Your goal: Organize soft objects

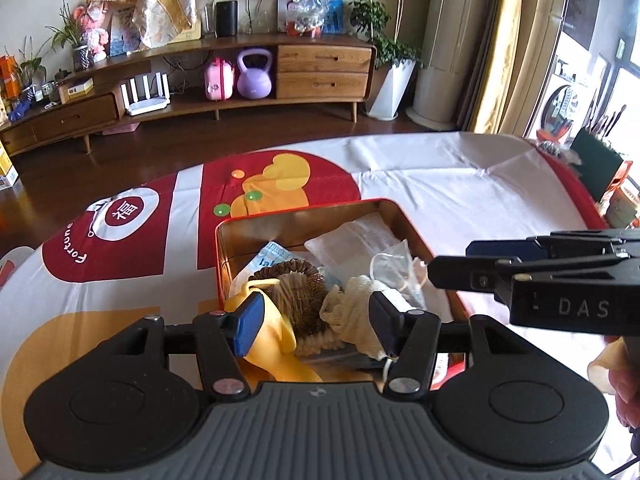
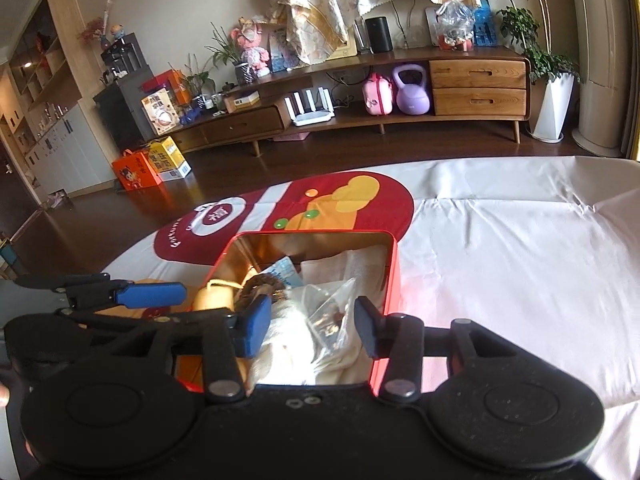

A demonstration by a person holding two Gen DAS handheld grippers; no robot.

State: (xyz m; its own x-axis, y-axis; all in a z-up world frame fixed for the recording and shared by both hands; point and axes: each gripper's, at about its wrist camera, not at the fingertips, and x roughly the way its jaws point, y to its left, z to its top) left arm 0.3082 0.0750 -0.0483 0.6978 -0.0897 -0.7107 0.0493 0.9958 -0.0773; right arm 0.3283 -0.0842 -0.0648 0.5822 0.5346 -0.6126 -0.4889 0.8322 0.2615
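Left wrist alone shows yellow glove (image 1: 276, 344) in tin (image 1: 218, 256); both grippers' jaws spread, seemingly empty.

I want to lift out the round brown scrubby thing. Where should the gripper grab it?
Probably grip the brown woven ring across its raised upper rim, coming down from above. It stands tilted in the red tin, hemmed in by the yellow cloth and cream mesh.

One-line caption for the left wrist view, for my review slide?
Open left gripper hovers over a red tin filled with soft items, yellow cloth nearest, right gripper alongside.
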